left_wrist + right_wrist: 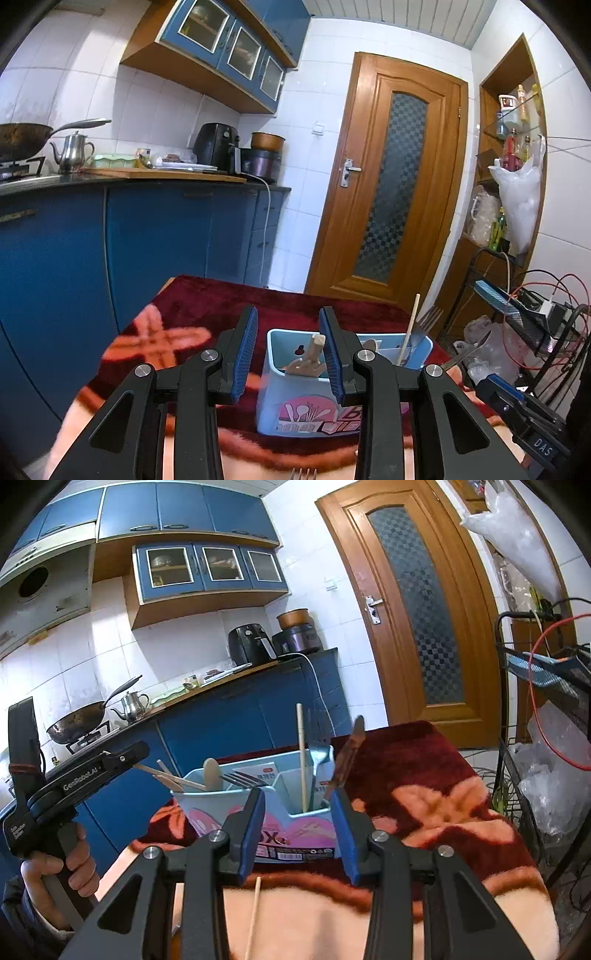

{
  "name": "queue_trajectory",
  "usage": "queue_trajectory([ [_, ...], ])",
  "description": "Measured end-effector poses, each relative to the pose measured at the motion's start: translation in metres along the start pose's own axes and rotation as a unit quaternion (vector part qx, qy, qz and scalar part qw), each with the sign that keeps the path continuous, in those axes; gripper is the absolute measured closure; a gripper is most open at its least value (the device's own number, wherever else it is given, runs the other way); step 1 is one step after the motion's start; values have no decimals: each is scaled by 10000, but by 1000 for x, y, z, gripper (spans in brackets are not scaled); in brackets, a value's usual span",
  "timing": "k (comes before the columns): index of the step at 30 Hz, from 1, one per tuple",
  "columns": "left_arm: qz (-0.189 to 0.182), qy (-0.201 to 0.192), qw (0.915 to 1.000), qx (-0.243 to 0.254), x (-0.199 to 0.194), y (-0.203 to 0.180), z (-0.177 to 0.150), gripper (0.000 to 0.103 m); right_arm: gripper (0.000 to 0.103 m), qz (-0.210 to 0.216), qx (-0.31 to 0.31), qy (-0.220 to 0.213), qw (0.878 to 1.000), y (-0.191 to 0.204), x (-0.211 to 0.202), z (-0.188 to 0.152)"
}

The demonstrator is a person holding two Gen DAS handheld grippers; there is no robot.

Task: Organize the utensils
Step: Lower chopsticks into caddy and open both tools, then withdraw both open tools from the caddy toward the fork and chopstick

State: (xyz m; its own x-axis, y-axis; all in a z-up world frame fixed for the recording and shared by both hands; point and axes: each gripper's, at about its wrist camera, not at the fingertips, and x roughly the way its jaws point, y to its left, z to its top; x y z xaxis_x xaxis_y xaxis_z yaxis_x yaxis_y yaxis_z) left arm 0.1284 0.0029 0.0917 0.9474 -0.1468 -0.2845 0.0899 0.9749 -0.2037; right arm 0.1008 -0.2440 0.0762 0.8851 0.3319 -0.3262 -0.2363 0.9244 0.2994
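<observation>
A light-blue utensil holder (295, 406) (295, 834) stands on the red patterned cloth. It holds wooden pieces (310, 358), a chopstick (301, 753) and forks (243, 779). My left gripper (289, 314) hovers over the holder's left compartment, jaws apart with nothing between the pads. My right gripper (297, 797) is just in front of the holder, jaws also apart. A brown-handled utensil (347, 757) leans at the holder's right corner beside the right fingertip; whether they touch I cannot tell. A loose fork (303, 473) and a loose chopstick (255, 915) lie on the near cloth.
The table (424, 775) ends just behind the holder. Blue kitchen cabinets (147, 240) stand behind and to the left. A black wire rack (546, 686) with cables and plastic bags stands close on the right. A hand (55, 864) grips the left tool's handle.
</observation>
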Motion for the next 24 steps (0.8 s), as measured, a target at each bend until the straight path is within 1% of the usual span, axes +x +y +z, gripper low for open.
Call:
queue_trajectory([
  [1, -20, -21, 10000, 8, 0, 0, 0, 94, 62, 2, 23, 11, 10000, -2, 1, -1],
  [4, -88, -97, 9999, 17, -3, -1, 7, 99, 62, 5, 69, 46, 10000, -5, 3, -4],
  [6, -118, -142, 9998, 71, -5, -3, 16, 100, 62, 4, 102, 73, 9999, -7, 5, -7],
  [9, -53, -34, 9999, 139, 0, -5, 33, 100, 62, 23, 152, 130, 9998, -10, 8, -9],
  [12, -15, 314, 9994, 117, 18, -4, 47, 100, 62, 38, 176, 161, 9997, -10, 9, -11],
  [14, -46, 610, 9980, 157, 33, -5, 49, 100, 62, 50, 171, 160, 9997, -10, 7, -12],
  [16, -4, 789, 9967, 201, 43, -7, 46, 99, 62, 46, 162, 150, 9997, -10, 6, -12],
  [17, 25, 841, 9963, 181, 45, -6, 44, 99, 62, 43, 164, 144, 9998, -10, 5, -13],
  [18, 39, 857, 9962, 158, 45, -5, 42, 95, 62, 42, 170, 138, 9998, -11, 4, -13],
  [19, 50, 878, 9961, 118, 44, -4, 40, 88, 62, 38, 180, 140, 9997, -11, 4, -13],
  [20, 50, 890, 9960, 95, 43, -2, 37, 84, 61, 38, 192, 145, 9997, -12, 3, -14],
  [21, 49, 908, 9958, 83, 41, -1, 35, 77, 61, 42, 205, 153, 9997, -12, 3, -13],
  [22, 55, 923, 9957, 79, 38, 0, 33, 72, 61, 49, 218, 163, 9996, -12, 3, -13],
  [24, 44, 918, 9957, 74, 31, 2, 30, 69, 60, 47, 232, 167, 9996, -12, 2, -13],
])
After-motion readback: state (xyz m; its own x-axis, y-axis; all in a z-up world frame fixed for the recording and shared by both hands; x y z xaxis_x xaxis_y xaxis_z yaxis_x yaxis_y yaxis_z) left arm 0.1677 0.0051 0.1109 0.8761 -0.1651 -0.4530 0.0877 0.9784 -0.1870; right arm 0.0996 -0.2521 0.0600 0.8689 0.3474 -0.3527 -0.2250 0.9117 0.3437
